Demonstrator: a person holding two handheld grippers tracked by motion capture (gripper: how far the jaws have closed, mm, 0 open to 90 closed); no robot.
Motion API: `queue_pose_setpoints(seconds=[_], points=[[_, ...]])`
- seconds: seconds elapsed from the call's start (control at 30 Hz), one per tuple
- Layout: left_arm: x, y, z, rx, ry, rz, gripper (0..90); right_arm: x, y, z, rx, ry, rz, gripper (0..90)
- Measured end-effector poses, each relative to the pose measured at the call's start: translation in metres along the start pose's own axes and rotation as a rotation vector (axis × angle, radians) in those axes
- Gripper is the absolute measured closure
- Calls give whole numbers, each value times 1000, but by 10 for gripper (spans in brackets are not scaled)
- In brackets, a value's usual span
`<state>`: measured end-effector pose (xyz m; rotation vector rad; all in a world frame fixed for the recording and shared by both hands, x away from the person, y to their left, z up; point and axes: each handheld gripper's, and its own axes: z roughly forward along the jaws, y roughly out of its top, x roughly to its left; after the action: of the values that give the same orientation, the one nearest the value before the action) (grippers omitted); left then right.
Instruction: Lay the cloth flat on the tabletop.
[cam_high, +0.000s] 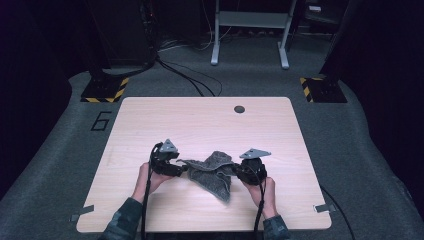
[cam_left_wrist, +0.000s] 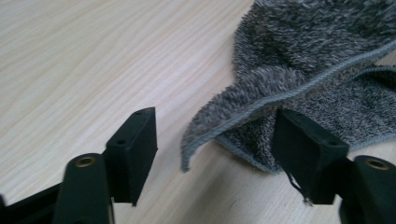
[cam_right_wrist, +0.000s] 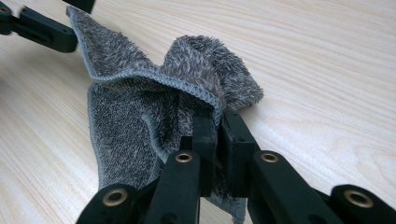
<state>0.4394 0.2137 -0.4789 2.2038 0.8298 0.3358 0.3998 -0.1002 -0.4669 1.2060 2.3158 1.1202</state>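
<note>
A grey terry towel (cam_high: 212, 172) lies crumpled on the wooden table (cam_high: 200, 115) near its front edge, between my two grippers. At its left end stands my left gripper (cam_high: 181, 169), open. In the left gripper view a raised towel corner (cam_left_wrist: 210, 126) hangs between the spread jaws of the left gripper (cam_left_wrist: 217, 135), and neither pad presses on it. At the towel's right end my right gripper (cam_high: 239, 172) is shut on a hemmed edge. The right gripper view shows the right gripper (cam_right_wrist: 218, 123) pinching a fold of the towel (cam_right_wrist: 140, 107), with the left gripper (cam_right_wrist: 42, 28) farther off.
A dark round hole (cam_high: 239, 109) sits near the table's far edge. Tape strips mark the front corners (cam_high: 81, 212). Beyond the table, cables (cam_high: 190, 77) cross the grey floor and a white frame's legs (cam_high: 250, 35) stand at the back.
</note>
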Motion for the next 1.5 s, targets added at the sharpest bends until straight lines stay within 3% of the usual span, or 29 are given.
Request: queue_pose_setpoints(seconds=[0.13,0.23,0.3,0.6,0.7,0.9,1.03,1.13,1.17,1.27,1.37,1.47,1.5], points=[[-3,-1,3,18,-17,14,590,1,1,1,7,-1,2,865],[-4,-3,2,1,5,9,827,-1,1,0,4,-3,7,878],[-5,-4,2,-3,12,-1,868,0,0,-1,6,3,10,879],[0,-14,-9,-46,35,-96,878,-5,-2,-9,-13,11,6,847],[-2,-20,-17,-65,23,-133,879,-4,-7,-14,-20,26,4,855],[-20,-33,-26,-54,9,-132,880,13,-21,-32,-38,14,-42,887],[-28,-37,-39,-88,-49,-150,881,19,-31,-50,-72,21,-24,886],[-34,-35,-43,-88,-33,-115,882,23,-33,-62,-98,18,-37,887],[-34,-34,-41,-86,-26,-124,882,23,-32,-63,-95,13,-47,887],[-22,-30,-35,-84,-32,-134,883,17,-25,-58,-86,5,-49,888],[-4,-19,-24,-73,-37,-165,883,2,-8,-42,-68,0,-42,890],[15,-4,-14,-61,-2,-158,883,-17,15,-22,-43,-17,-53,890],[27,9,-9,-47,25,-151,884,-22,23,-16,-35,-30,-55,890]])
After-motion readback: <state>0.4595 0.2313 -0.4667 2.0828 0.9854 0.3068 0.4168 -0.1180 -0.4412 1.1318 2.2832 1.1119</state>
